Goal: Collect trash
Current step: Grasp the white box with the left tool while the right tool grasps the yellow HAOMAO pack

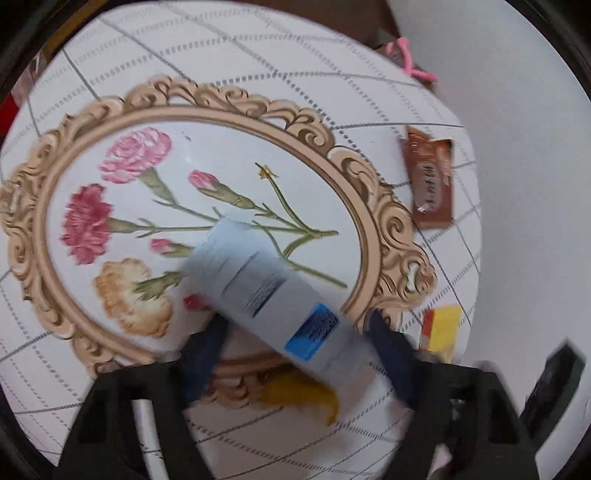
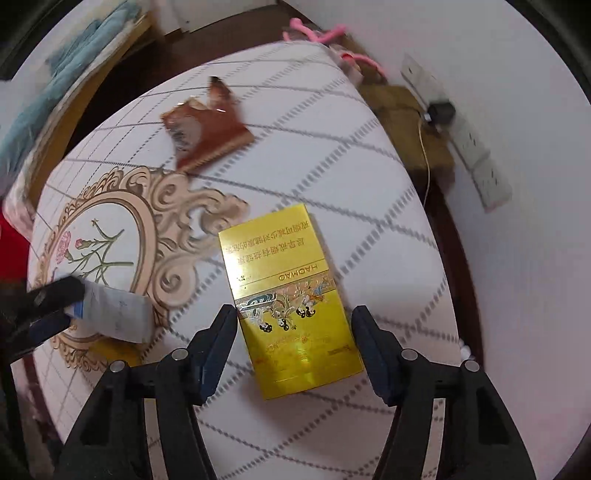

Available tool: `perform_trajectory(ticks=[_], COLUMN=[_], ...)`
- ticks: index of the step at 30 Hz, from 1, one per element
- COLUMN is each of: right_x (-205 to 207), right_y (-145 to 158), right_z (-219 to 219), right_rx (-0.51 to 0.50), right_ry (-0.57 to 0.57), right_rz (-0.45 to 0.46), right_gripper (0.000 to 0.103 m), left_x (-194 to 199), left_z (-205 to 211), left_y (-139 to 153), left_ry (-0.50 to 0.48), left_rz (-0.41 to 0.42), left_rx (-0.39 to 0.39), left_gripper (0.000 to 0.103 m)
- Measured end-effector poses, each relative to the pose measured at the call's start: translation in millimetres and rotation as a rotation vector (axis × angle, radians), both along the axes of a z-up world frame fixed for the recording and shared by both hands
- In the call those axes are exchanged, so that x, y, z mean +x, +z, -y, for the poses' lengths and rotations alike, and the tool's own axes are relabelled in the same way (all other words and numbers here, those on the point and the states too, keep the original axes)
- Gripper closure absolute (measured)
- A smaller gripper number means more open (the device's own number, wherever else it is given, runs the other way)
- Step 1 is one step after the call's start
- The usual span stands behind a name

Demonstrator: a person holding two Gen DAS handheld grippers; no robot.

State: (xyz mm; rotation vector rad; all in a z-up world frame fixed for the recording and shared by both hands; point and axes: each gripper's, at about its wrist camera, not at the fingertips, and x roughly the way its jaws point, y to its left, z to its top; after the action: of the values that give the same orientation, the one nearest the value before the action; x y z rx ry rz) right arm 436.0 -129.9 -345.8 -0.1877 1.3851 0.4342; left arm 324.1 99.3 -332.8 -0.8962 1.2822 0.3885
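My left gripper [image 1: 295,332] is shut on a white tube with a blue label [image 1: 273,291] and holds it above the floral tablecloth; the tube also shows in the right wrist view [image 2: 118,314], with the left gripper [image 2: 55,306] around it. My right gripper [image 2: 293,325] is open, its fingers on either side of a yellow cigarette pack [image 2: 288,295] lying flat on the cloth. The pack shows at the right in the left wrist view [image 1: 441,328]. A torn brown wrapper [image 2: 207,125] lies farther back; it also shows in the left wrist view [image 1: 430,181].
The round table [image 2: 332,147] has a white cloth with a printed oval flower frame [image 1: 184,221]. A yellowish scrap [image 1: 306,400] lies under the tube. Behind the table are a pink ribbon [image 2: 317,35], a cardboard box [image 2: 406,125] and a power strip [image 2: 476,158] on the wall.
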Motion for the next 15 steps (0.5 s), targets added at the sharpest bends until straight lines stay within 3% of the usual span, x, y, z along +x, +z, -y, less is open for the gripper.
perform_trajectory(ticks=[1, 5, 10, 12, 15], right_x=[0.7, -2.0, -4.3, -2.9, -1.5], right_y=[-3.2, -0.9, -0.1, 0.3, 0.9], right_z=[4.8, 16.5, -4.2, -12.1, -16.7], right_rx=[0.005, 0.040, 0.002, -0.017, -0.019], right_ry=[-0.014, -0.027, 0.044, 0.052, 0.054], right_rz=[-0.024, -0.023, 0.042, 0.064, 0.082], right_gripper=[0.023, 0.020, 0.024, 0.038, 0.038], left_x=[4.3, 23.0, 44.6, 47.0, 47.4], left_z=[0.3, 6.1, 19.1, 20.5, 18.6], left_y=[3.8, 11.8, 18.9, 15.6, -2.0], left_ry=[0.001, -0.089, -0.290, -0.334, -0.382], left_rz=[0.008, 0.020, -0.013, -0.028, -0.131], left_rx=[0.018, 0.114, 0.337, 0.356, 0.361], left_gripper=[0.049, 0.061, 0.063, 0.061, 0.061])
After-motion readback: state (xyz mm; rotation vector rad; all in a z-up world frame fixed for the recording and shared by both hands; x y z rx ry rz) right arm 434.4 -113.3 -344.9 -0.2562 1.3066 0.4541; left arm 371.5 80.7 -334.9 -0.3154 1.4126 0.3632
